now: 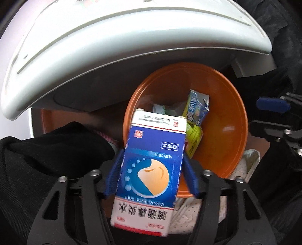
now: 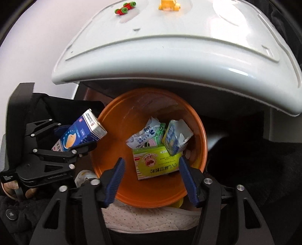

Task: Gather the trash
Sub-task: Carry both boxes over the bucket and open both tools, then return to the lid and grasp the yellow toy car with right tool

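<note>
The left claw (image 1: pixel 151 175) is clamped on a blue and white medicine box (image 1: pixel 151 164), one blue pad pressed against each long side, with the box's white end pointing toward 12 o'clock over the near rim of the orange bin (image 1: pixel 232 132). In the right wrist view the same claw (image 2: pixel 75 139) sits at 9 o'clock of the bin, holding the box (image 2: pixel 81 133) tilted, its white end just past the bin's left rim. The right claw (image 2: pixel 151 179) stands open with nothing between its blue fingers (image 2: pixel 115 181), spread over the bin's near edge at 6 o'clock. Inside the orange bin (image 2: pixel 117 150) lie a yellow-green box (image 2: pixel 156 164), a crumpled blue and yellow carton (image 2: pixel 174 139) at about 1 o'clock of it, and a pale wrapper (image 2: pixel 145 133) at about 11 o'clock. A white desk (image 2: pixel 169 56) overhangs the bin toward 12 o'clock, with small green-and-red toys (image 2: pixel 125 8) and a yellow piece (image 2: pixel 169 4) on its far part. A white dotted cloth (image 2: pixel 151 218) lies under the bin's near side at 6 o'clock.
</note>
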